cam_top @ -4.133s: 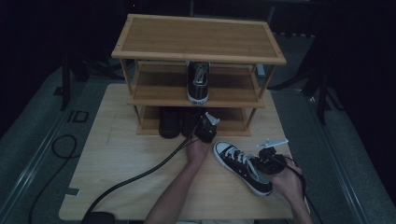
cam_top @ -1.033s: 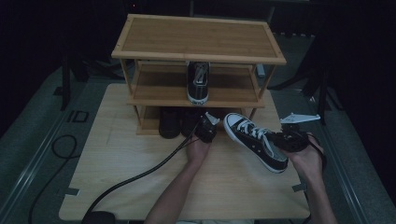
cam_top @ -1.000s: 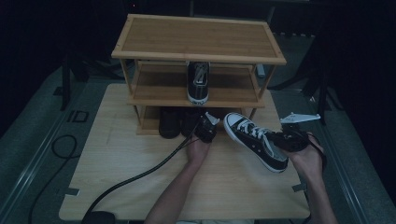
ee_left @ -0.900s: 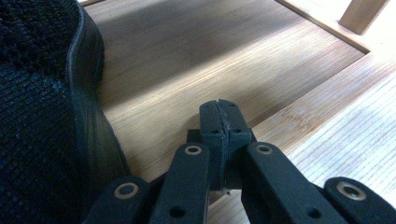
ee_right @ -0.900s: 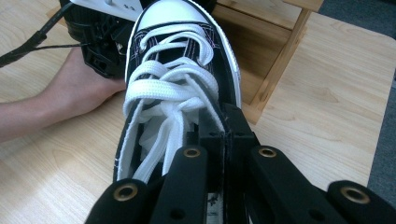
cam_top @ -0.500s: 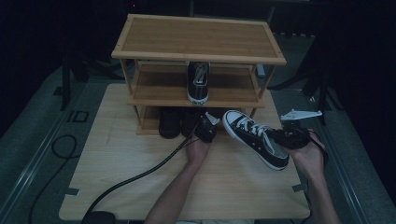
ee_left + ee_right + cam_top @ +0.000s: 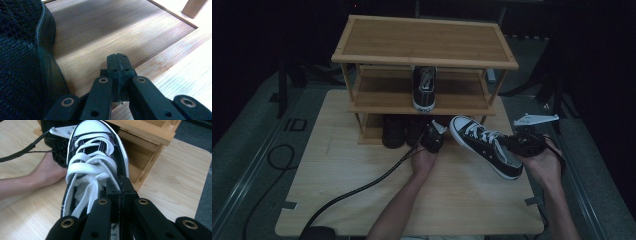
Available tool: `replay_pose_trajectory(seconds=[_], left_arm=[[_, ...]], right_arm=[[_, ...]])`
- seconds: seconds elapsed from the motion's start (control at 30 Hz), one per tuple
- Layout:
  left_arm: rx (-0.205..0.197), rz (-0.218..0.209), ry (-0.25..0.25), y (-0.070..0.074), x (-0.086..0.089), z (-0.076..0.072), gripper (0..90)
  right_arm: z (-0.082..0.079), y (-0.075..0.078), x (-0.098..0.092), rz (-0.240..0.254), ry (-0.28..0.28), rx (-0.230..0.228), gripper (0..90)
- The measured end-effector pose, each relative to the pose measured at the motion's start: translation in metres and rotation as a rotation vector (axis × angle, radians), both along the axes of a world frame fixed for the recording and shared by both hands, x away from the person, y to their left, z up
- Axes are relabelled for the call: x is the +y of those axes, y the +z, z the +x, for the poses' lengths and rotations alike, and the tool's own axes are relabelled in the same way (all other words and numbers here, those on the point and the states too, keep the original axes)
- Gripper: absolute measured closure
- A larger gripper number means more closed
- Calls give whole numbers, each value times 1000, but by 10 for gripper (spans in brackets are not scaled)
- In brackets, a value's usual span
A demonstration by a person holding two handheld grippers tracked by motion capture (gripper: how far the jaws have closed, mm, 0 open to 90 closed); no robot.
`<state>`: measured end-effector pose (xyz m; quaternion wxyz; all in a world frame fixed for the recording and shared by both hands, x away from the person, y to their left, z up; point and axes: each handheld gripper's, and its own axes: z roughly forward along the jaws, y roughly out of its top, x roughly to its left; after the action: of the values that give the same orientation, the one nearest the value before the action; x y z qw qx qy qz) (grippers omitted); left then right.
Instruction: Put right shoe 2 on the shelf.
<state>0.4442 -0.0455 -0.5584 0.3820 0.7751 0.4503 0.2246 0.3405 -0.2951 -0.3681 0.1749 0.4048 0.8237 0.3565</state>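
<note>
Wooden shoe rack stands at the table's far side; the bottom tier has open room right of the dark shoes. Sneaker hangs above the table, toe toward that gap, long axis angled at the rack. Right gripper pinches its collar; left gripper, closed and empty, rests at the tier's edge.

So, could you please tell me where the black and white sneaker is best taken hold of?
Probably by the side wall of its collar, as the right tool does now, coming from the heel end: the sneaker has an open mouth there, giving a thin edge to pinch, while the toe cap is rounded.
</note>
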Motion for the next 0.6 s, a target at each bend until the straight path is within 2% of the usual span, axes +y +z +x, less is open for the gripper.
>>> replay_pose_trajectory(seconds=[0.6], left_arm=[[1,0,2,0,0,0,900]], right_arm=[[-1,11,4,-6,28,-6,886]])
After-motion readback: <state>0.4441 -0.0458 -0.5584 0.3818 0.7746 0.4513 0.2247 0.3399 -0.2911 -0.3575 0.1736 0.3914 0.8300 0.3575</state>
